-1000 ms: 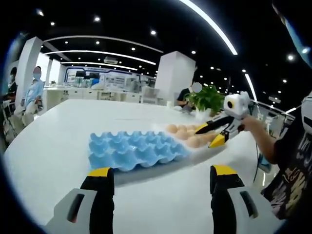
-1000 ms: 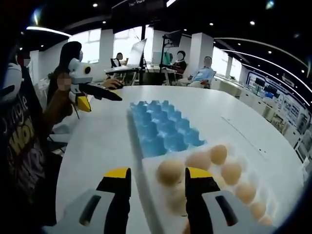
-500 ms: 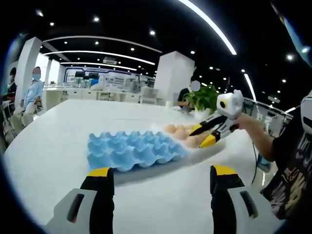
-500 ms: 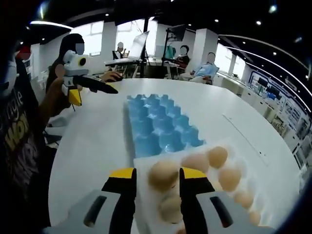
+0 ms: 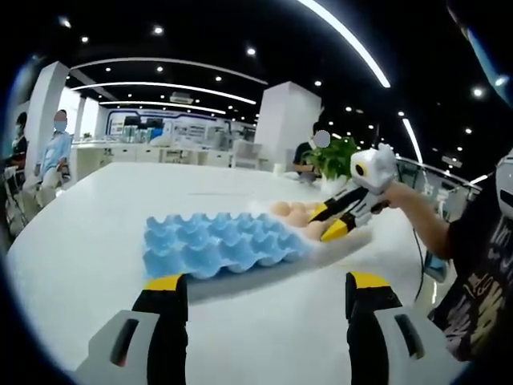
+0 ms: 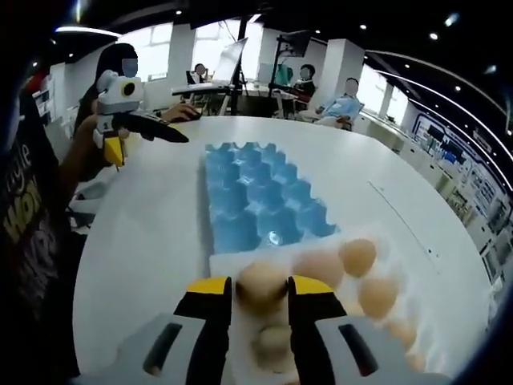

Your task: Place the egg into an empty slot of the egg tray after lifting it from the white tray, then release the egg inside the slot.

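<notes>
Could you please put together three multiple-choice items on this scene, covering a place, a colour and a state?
1. Where does the egg nearest the right gripper sit?
A. between its jaws
B. in the egg tray
C. on the bare table

2. What colour is the egg tray?
A. white
B. blue
C. green

3. How are the left gripper's jaws?
A. shut on an egg
B. clamped on the tray
C. open, holding nothing

Answers:
1 A, the yellow-tipped jaws flank it over the white tray.
2 B, its cups are blue in both views.
3 C, its jaws stand wide apart above the table.
</notes>
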Demonstrator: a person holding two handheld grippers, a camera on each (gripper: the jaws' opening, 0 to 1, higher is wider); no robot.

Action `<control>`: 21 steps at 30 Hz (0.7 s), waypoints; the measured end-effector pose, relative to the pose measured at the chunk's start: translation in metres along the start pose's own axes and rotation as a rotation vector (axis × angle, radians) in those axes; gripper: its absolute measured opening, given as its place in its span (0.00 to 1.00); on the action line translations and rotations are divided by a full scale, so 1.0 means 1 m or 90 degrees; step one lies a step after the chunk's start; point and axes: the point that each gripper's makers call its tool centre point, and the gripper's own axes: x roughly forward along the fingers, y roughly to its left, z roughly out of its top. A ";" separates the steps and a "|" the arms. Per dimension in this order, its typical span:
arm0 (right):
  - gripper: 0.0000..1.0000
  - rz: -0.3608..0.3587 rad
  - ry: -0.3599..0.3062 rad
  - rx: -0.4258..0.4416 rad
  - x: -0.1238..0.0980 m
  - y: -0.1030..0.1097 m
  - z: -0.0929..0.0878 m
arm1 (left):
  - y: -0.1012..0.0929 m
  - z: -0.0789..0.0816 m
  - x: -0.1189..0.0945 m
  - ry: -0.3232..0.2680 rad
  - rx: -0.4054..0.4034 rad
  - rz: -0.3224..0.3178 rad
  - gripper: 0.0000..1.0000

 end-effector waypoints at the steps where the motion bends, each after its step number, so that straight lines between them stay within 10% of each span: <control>1: 0.29 0.003 0.001 0.000 0.001 0.000 0.000 | 0.000 0.000 0.000 0.000 0.001 -0.001 0.82; 21: 0.27 0.019 -0.003 0.055 -0.002 -0.001 0.004 | -0.007 0.002 0.004 0.005 0.017 -0.009 0.82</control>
